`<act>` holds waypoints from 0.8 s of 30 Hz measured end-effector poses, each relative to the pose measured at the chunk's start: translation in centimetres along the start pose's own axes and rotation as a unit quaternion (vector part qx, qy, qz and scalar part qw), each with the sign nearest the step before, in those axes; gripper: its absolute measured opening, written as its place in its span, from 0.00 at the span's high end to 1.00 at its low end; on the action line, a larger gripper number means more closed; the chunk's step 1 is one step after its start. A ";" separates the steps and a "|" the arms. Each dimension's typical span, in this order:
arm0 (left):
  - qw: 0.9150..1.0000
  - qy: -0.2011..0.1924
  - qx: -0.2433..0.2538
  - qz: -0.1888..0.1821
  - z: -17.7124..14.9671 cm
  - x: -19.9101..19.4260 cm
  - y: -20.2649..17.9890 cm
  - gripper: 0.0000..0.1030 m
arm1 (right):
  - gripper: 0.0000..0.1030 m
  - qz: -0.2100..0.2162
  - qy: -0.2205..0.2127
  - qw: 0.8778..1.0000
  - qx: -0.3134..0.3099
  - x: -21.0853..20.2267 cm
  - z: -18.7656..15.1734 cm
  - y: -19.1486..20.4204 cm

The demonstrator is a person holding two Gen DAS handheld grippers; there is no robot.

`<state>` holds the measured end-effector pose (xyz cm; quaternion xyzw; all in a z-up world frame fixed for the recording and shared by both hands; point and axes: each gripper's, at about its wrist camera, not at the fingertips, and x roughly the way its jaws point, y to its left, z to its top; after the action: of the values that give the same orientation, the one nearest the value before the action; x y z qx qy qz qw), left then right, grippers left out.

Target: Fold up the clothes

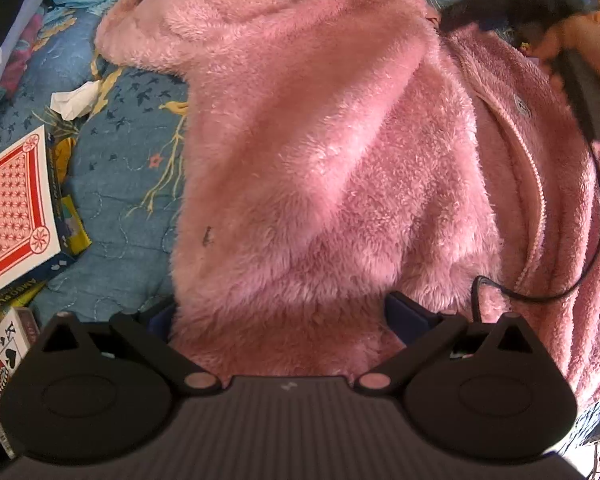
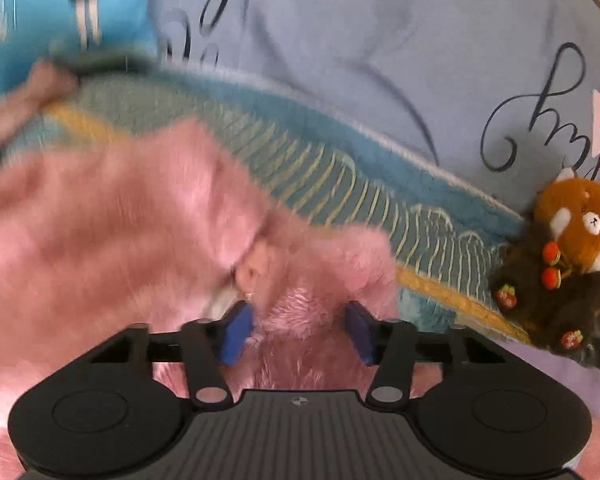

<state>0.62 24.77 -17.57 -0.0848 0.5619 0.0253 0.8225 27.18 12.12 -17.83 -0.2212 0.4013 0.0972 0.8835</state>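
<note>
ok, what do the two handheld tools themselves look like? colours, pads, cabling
Both look alike: a matte black ribbed body, two round black side housings and black linkage arms with pale pivot pins. The left tool and the right tool each carry blue finger pads. A thin black cable loops over the fluffy pink zip-up fleece jacket. A bare hand grips the right tool; no sleeve shows.
</note>
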 end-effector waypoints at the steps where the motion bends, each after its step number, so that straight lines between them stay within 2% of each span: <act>1: 1.000 0.000 0.001 0.000 0.0 0.0 0.0 0.00 | 0.63 0.003 0.001 1.000 0.014 0.2 -0.2 -0.2; 3: 1.000 0.000 0.001 0.000 0.0 0.0 0.0 0.00 | 0.75 0.011 0.000 0.999 0.043 0.3 -0.1 -0.9; 4: 1.000 0.000 0.001 0.000 -0.1 -0.1 0.0 0.00 | 0.96 0.015 -0.004 0.998 0.062 0.1 0.1 -1.5; 5: 1.000 -0.001 0.000 0.000 -0.1 0.0 -0.1 0.00 | 1.00 0.020 -0.015 0.996 0.086 -0.4 0.3 -2.3; 8: 1.000 -0.001 0.002 0.000 -0.1 -0.1 0.0 0.00 | 1.00 0.037 -0.045 0.986 0.154 -1.7 1.0 -4.6; 14: 1.000 -0.001 0.001 0.000 -0.1 0.0 0.0 0.00 | 1.00 0.099 -0.072 0.972 0.199 -3.2 2.0 -6.3; 17: 1.000 -0.001 -0.001 0.000 -0.1 0.0 -0.1 0.00 | 1.00 0.143 -0.071 0.953 0.258 -3.2 2.1 -7.0; 19: 1.000 -0.002 0.000 0.000 0.0 0.1 -0.1 0.00 | 1.00 0.131 -0.063 0.958 0.247 -3.1 2.7 -6.2; 21: 1.000 -0.002 -0.001 0.000 0.0 0.2 -0.1 0.00 | 0.92 0.079 -0.042 0.979 0.183 -3.1 3.5 -4.4; 22: 1.000 -0.001 -0.002 0.000 0.0 0.2 -0.1 0.00 | 0.82 0.049 -0.029 0.987 0.151 -2.7 3.4 -3.5; 23: 1.000 -0.001 -0.002 0.001 0.0 0.2 -0.1 0.00 | 0.66 0.024 -0.017 0.992 0.123 -2.4 3.2 -2.6; 24: 1.000 -0.001 0.000 0.001 0.0 0.1 -0.1 0.00 | 0.60 0.012 -0.008 0.995 0.103 -2.0 2.6 -1.9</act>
<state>0.69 24.64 -17.69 -0.0844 0.5613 0.0268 0.8229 28.32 11.65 -14.20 -0.1235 0.4043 0.0678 0.9037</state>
